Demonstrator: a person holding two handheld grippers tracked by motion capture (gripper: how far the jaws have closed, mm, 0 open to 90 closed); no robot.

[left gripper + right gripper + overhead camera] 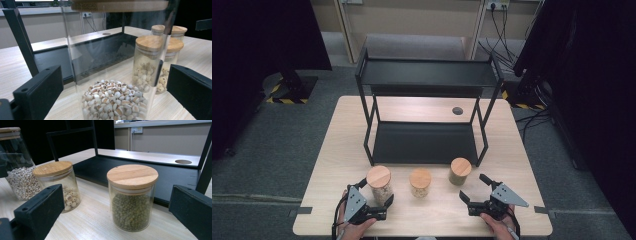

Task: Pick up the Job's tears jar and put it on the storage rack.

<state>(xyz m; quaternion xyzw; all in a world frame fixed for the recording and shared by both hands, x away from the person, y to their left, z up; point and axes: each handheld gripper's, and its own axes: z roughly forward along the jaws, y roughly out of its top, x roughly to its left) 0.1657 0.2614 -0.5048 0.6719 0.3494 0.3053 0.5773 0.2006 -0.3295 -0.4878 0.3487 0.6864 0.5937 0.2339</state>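
Right now my left gripper (376, 194) sits near the front left corner of the tabletop (327, 165), its fingers spread wide around the tall jar of pale seeds (379, 184) without pressing it. My right gripper (476, 189), near the front right corner, has its fingers wide open and empty, aimed at the green bean jar (460, 171); the small middle jar (420, 182) stands between

Three jars stand in a row along the table's (332, 165) near edge, just before the shelf rack (424, 142) set toward its far edge: the tall jar (379, 184) left, the middle jar (420, 182) beside it, the bean jar (460, 171) right.
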